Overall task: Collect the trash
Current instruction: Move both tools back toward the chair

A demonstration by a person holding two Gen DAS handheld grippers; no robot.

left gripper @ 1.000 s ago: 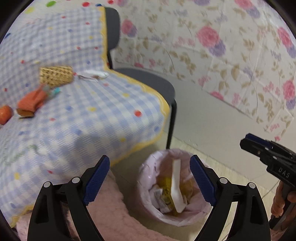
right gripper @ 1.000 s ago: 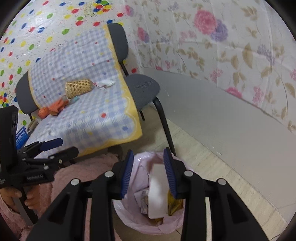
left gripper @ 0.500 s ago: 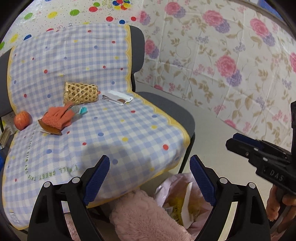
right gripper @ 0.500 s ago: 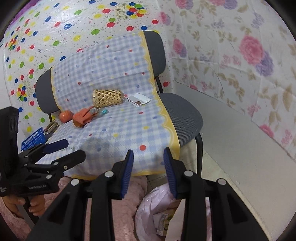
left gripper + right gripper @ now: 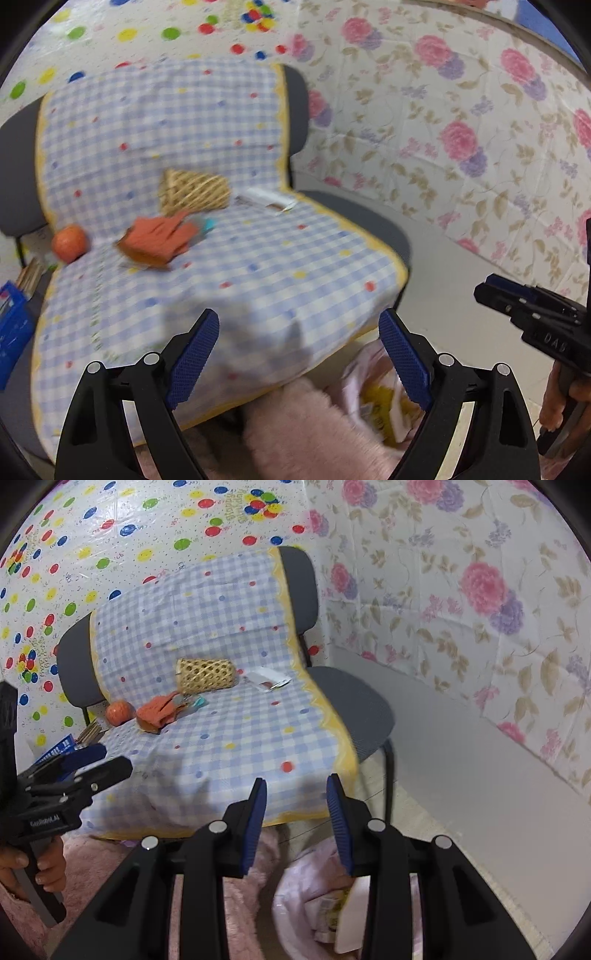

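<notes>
Both grippers hang over the front edge of a chair (image 5: pixel 354 709) draped with a checked cloth (image 5: pixel 236 738), and both are empty. The left gripper (image 5: pixel 297 363) has its jaws wide apart with nothing between them; the right gripper (image 5: pixel 295 821) has its jaws partly apart, a narrower gap, also with nothing in it. On the cloth, near the crease where seat meets backrest, lies a white wrapper (image 5: pixel 267 679), the loose trash nearest the cloth's yellow right border. Just left of it a woven basket (image 5: pixel 205 674) lies on its side. In front of the basket sits an orange rag (image 5: pixel 159 710) with a teal scrap at its right end, and an orange fruit (image 5: pixel 119 712) rests at the cloth's left edge. The front half of the cloth is bare, giving a clear run from its hanging front hem up to the wrapper. To the right of the yellow border the grey seat is uncovered. Below the hem, on the floor, a pink bin bag (image 5: pixel 310 890) stands open with papers inside, right under the right gripper and beside a pink rug (image 5: pixel 314 435). A blue crate (image 5: pixel 13 325) sits off the chair's left side. Right of the chair the floor runs open to the flowered wall (image 5: pixel 480 590).
</notes>
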